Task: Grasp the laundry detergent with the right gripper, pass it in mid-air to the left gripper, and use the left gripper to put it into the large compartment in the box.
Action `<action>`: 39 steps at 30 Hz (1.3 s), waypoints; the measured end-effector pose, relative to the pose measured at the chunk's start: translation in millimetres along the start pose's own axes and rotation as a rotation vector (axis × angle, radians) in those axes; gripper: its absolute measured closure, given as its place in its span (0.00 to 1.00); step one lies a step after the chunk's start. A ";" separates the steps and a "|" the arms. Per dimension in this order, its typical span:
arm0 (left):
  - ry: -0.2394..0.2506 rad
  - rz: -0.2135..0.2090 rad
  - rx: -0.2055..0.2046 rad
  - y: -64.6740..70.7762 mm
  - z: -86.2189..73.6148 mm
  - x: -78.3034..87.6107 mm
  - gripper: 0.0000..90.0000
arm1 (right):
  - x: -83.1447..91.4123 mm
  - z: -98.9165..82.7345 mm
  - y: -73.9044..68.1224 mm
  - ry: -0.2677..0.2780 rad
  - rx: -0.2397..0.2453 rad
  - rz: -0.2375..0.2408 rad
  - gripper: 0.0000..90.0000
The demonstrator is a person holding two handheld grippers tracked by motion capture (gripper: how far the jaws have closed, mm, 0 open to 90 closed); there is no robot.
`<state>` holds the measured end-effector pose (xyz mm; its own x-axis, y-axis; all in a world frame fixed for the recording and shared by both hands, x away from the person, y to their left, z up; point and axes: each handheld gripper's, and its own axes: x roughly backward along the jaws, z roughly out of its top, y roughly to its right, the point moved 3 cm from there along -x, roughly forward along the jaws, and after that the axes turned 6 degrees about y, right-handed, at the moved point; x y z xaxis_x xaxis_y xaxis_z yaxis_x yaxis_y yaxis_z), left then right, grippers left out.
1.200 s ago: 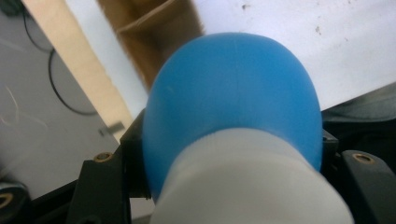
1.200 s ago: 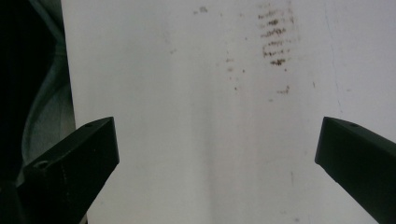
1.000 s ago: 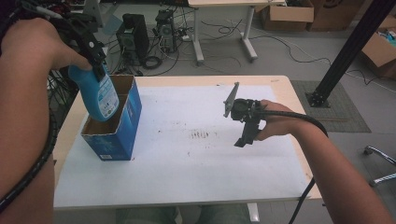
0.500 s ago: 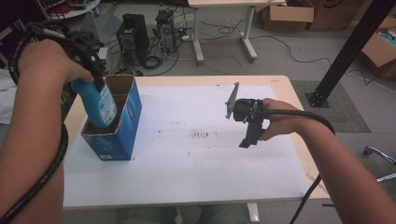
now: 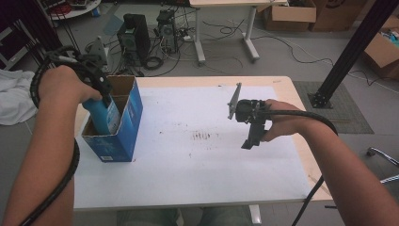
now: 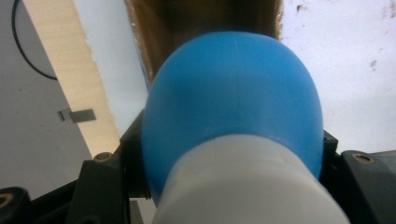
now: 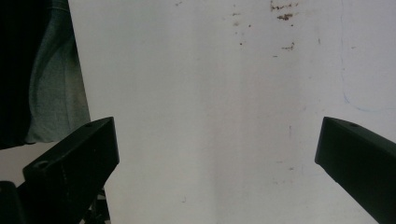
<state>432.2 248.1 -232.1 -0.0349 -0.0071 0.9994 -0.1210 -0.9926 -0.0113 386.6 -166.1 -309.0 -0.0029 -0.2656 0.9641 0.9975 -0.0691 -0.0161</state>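
**Blue bottle held in an open box; right tongs idle above the counter**

High view: the left tongs (image 5: pixel 104 96) are clenched on a blue bottle (image 5: pixel 101 114) with a pale label, whose lower part stands inside an open-topped blue cardboard box (image 5: pixel 123 127). The box sits at the left end of the white counter (image 5: pixel 188 174). The right tongs (image 5: pixel 249 140), held in the right hand (image 5: pixel 277 123), hang above the counter's middle right, well apart from the box, tips pointing down. A patch of brown specks (image 5: pixel 202 136) marks the counter between box and right tongs. Left gripper view: the bottle's rounded blue shoulder (image 6: pixel 233 93) and white part (image 6: pixel 247 186) sit between the black jaws, with the box's brown interior (image 6: pixel 196 18) beyond. Right gripper view: the jaws stand wide apart, released, with nothing between them but white counter (image 7: pixel 210 116).
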 end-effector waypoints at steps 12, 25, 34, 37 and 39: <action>0.022 -0.002 0.004 3.0 3.6 -37.0 0.43 | -0.5 -5.3 1.9 0.002 -0.021 -0.001 0.00; 0.001 -0.004 0.013 -1.6 3.7 -69.8 0.43 | -3.2 -9.3 2.2 0.001 -0.034 0.010 0.00; -0.006 -0.010 0.014 -4.9 3.4 -82.3 0.43 | -3.1 -9.7 1.7 0.012 -0.038 0.011 0.00; 0.015 -0.022 0.020 -5.5 3.2 -85.8 0.43 | -3.6 -10.4 1.8 0.015 -0.041 0.011 0.00; 0.006 -0.022 0.019 -5.5 2.3 -86.8 0.43 | -3.9 -10.7 1.9 0.014 -0.038 0.012 0.00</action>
<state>438.1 253.9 -318.7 -0.0380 0.0152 0.9992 -0.1030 -0.9946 0.0112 387.8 -175.5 -315.6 0.0078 -0.2800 0.9600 0.9940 -0.1021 -0.0379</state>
